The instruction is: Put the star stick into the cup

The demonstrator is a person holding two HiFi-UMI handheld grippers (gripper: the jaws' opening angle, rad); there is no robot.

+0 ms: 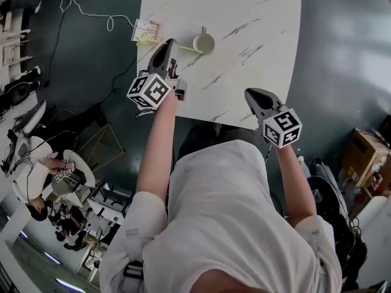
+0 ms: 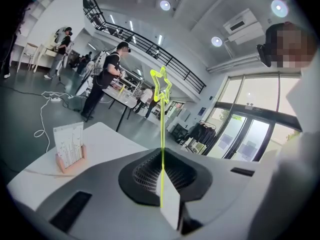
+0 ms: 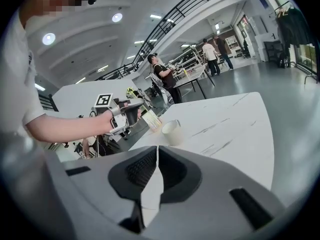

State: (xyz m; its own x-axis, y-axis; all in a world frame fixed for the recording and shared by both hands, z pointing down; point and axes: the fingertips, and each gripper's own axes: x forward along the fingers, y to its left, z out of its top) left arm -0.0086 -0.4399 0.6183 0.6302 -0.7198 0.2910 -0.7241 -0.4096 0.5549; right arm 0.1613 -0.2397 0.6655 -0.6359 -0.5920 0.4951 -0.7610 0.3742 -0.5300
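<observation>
Closest to the head camera, recorded one white shirt [image 1: 226,212], worn by the person holding the tools. Counted two grippers and two marker cubes, one cube per gripper: left cube [image 1: 149,91], right cube [image 1: 282,127]. Counted one table [image 1: 256,17], white with grey veining, carrying one cup [image 1: 203,42], cream, upright, handle on its far side. Took the cup as reference for all positions below.

Found the left gripper [image 1: 171,44] just left of the cup, over the table. Confirmed in the left gripper view jaws pressed together on one star stick [image 2: 162,134], yellow-green, pinched on its plain shaft, star end uppermost in that view. Traced the same stick in the head view: star end left of the cup, beyond the gripper; plain end reaching to the cup's left rim. Could not establish contact between stick tip and cup. Judged the stick not yet inside the cup.

Found the right gripper [image 1: 252,94] right of the cup and nearer the person, at the table's near edge, well apart from the cup. Confirmed in the right gripper view jaws closed tip to tip, nothing between them.

Logged one card holder [image 1: 145,29], pink base with printed cards, left of the cup at the table's left edge, just beside the star. Logged one white cable [image 1: 101,15] on the dark floor, farther left of the cup.
</observation>
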